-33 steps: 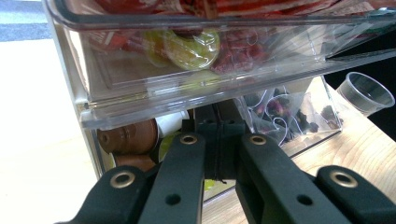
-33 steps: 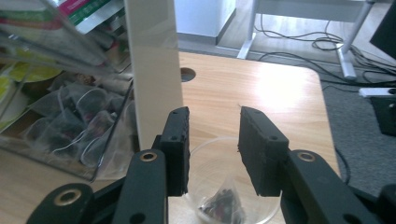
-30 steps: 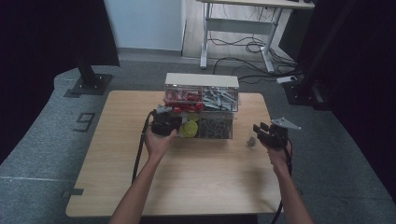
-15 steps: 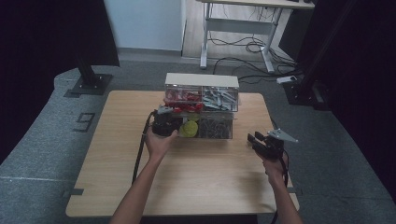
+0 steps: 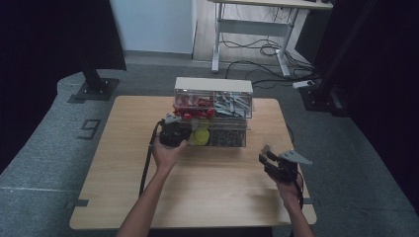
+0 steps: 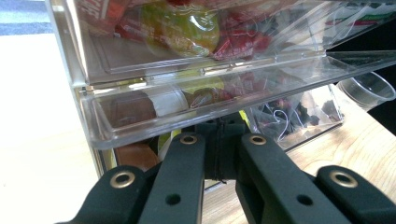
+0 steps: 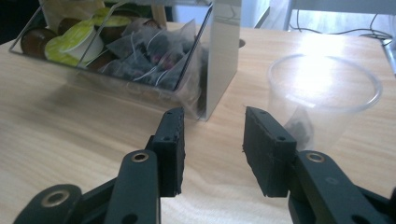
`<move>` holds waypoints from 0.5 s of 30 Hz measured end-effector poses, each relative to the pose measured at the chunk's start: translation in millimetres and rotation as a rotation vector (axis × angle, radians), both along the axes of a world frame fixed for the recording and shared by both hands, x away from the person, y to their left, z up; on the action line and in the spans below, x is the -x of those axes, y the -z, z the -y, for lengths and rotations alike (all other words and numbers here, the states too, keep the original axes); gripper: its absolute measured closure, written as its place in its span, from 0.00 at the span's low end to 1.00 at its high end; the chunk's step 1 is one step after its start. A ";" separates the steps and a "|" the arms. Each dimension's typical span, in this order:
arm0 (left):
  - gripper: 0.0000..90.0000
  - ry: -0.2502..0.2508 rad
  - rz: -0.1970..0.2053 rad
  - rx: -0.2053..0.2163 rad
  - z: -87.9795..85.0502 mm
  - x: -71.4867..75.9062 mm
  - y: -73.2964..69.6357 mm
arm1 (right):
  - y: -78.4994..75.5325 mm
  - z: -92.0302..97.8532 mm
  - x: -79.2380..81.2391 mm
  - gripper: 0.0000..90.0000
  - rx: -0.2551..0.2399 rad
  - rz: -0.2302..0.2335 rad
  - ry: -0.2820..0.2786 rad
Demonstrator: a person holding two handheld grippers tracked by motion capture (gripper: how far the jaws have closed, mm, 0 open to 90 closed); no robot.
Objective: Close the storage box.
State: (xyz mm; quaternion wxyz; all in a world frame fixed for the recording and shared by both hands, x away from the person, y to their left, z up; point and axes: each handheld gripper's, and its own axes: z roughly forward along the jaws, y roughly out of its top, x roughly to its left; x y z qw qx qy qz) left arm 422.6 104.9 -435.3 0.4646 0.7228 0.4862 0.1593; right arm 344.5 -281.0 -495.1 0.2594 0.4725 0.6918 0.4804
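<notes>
A clear two-tier organizer (image 5: 213,85) stands at the table's middle back. Its lower tier holds green-lidded pods (image 7: 74,39) and tea bags (image 7: 154,56). My left gripper (image 5: 173,132) is at the lower tier's front left, its jaws shut on the raised clear flap (image 6: 154,123), which lies level above them (image 6: 219,140). A clear plastic cup (image 7: 327,93) with one tea bag (image 7: 299,126) in it stands right of the organizer. My right gripper (image 5: 271,160) hovers low over the table in front of the cup. Its jaws (image 7: 212,140) are open, with nothing between them.
The upper tier holds red packets (image 5: 192,103) on the left and pale sachets (image 5: 232,103) on the right. The cup (image 6: 369,88) also shows past the organizer's corner. Bare wooden table (image 5: 212,197) stretches between my hands and the near edge.
My right gripper has come back toward the near edge and sunk lower, away from the cup. The left gripper has stayed at the flap.
</notes>
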 end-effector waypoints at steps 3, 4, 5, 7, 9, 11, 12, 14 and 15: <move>1.00 -0.001 -0.003 -0.002 -0.4 1.5 1.2 | 3.2 -2.0 3.1 0.64 0.000 -0.006 -0.008; 1.00 -0.001 -0.002 0.000 -0.5 2.2 1.6 | 3.7 -2.5 4.2 0.64 -0.003 -0.004 -0.010; 1.00 0.001 -0.002 0.000 -0.6 3.0 1.9 | 4.0 -3.2 5.5 0.64 -0.006 -0.005 -0.011; 1.00 0.006 -0.002 0.000 -0.5 4.7 2.7 | 4.2 -4.4 8.0 0.64 -0.005 -0.002 -0.016; 1.00 0.011 0.002 0.002 0.5 7.3 3.4 | 4.4 -5.3 10.4 0.64 -0.004 -0.001 -0.021; 1.00 0.015 0.004 0.001 1.3 9.0 4.0 | 4.8 -6.0 12.0 0.64 -0.006 -0.001 -0.023; 1.00 0.015 0.004 0.001 1.3 9.0 4.0 | 4.8 -6.0 12.0 0.64 -0.006 -0.001 -0.023; 1.00 0.020 0.005 -0.003 2.3 11.2 5.1 | 6.0 -7.3 14.6 0.64 -0.009 -0.004 -0.030; 1.00 0.020 0.007 -0.006 2.7 11.9 5.5 | 6.4 -7.6 15.3 0.64 -0.011 -0.004 -0.032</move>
